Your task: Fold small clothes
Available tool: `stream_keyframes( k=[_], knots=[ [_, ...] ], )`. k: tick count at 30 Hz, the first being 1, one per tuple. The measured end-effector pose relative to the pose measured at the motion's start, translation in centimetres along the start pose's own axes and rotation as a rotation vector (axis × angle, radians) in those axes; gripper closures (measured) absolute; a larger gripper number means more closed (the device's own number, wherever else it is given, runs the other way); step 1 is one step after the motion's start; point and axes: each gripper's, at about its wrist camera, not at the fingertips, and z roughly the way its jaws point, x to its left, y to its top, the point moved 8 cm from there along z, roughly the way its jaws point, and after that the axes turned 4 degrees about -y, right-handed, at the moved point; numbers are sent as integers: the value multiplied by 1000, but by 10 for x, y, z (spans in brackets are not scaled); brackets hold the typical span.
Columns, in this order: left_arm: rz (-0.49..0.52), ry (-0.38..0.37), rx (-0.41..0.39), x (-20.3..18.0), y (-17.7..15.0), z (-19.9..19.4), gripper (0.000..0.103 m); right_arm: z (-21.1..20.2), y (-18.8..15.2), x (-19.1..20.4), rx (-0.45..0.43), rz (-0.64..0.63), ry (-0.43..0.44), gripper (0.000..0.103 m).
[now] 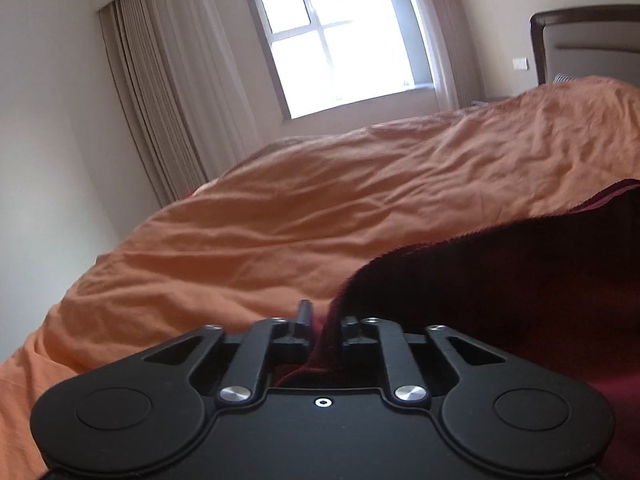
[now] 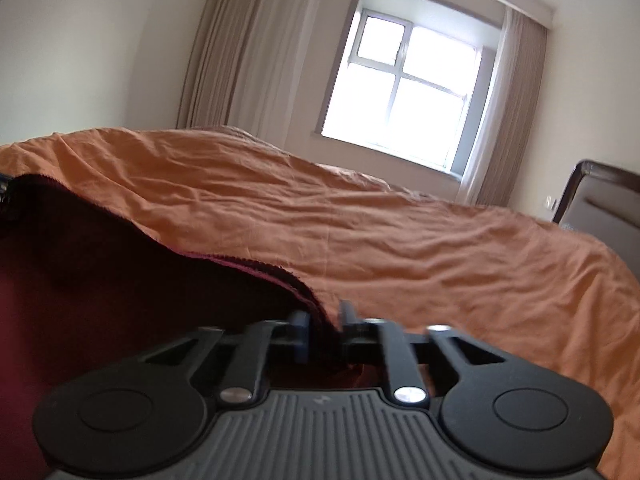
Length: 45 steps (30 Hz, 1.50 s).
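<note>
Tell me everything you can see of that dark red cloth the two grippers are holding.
The dark red cloth looks soft and fuzzy, like fleece or terry, with a stitched hem along its top edge. It is lifted off the orange bedspread, held up between the two tools: the left hand-held gripper pinches one edge and the right hand-held gripper the other. Its lower part is out of view.

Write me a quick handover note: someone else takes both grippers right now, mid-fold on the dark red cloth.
Left gripper: shut on the dark red cloth, pinching its edge.
Right gripper: shut on the same cloth at another edge point.
The cloth hangs between the two grippers, lifted over the orange bedspread; the part below the grippers is out of view.
Done: both edges gripped and raised.
Left: no fold shows yet. Probably lay the cloth flat on the bedspread, fold it over, then release.
</note>
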Motion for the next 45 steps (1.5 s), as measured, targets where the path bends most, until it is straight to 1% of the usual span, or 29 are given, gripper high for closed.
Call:
stream_keyframes(
  k=[1,2,3,4,5,6,7,9,11,13,16,18,20,22,23,25,26,27,28,29,30,33,36,39,41,43,45],
  knots=[
    [-4,9,5,0,-1,0,62,-1,-2,1,1,-1,-6,33],
    [-9,19,3,1,2,0,55,-8,1,1,-3,0,-13,27],
    [-19,31,-3,4,3,0,38,-9,3,1,-10,1,-17,22],
    [-31,39,-9,5,6,0,30,-11,4,0,-13,4,-19,16],
    [-50,43,-19,10,6,-2,20,-12,7,0,-15,8,-23,12],
    [-67,49,-26,14,7,-8,15,-14,8,-3,-19,15,-33,4],
    [-83,59,-32,18,9,-14,10,-14,10,-6,-26,18,-41,0],
    [-107,92,-54,29,13,-22,1,-20,12,-9,-45,16,-56,0],
    [-131,125,-72,40,16,-32,1,-24,11,-11,-45,4,-64,0],
    [-174,151,-78,53,20,-40,1,-28,7,-12,-38,-11,-80,0],
    [-270,147,-81,68,20,-52,1,-38,3,-11,-39,-34,-100,0],
    [-295,129,-88,67,18,-61,1,-47,-3,-9,-36,-37,-101,0],
    [-261,113,-107,55,14,-69,1,-55,-10,-4,-27,-36,-87,0],
    [-186,83,-134,35,9,-74,1,-60,-20,1,-14,-42,-71,0],
    [-147,70,-133,25,6,-73,1,-59,-27,6,3,-53,-60,0],
    [-65,60,-90,7,-2,-58,1,-54,-42,10,46,-73,-62,0],
    [-29,72,-50,1,-6,-47,1,-52,-47,11,53,-68,-66,0],
    [-6,97,-23,-1,-9,-37,3,-50,-53,12,55,-49,-70,0],
    [5,138,1,1,-12,-27,6,-49,-56,13,59,-35,-75,0],
    [2,178,28,6,-13,-19,6,-48,-57,14,60,-32,-79,0],
    [-19,196,43,12,-13,-14,6,-47,-59,15,59,-41,-83,0],
    [-126,191,55,31,-13,-6,6,-47,-59,17,55,-47,-89,0],
    [-214,221,72,56,-16,-1,5,-47,-63,15,44,-28,-83,0],
    [-304,219,64,72,-22,-8,5,-47,-64,13,38,-9,-72,0],
    [-325,212,41,75,-25,-21,5,-48,-65,13,32,-9,-76,0],
    [-329,249,21,75,-30,-38,3,-49,-65,15,22,-20,-90,0],
    [-334,262,-3,71,-34,-58,1,-50,-65,17,6,-36,-104,0]
  ],
)
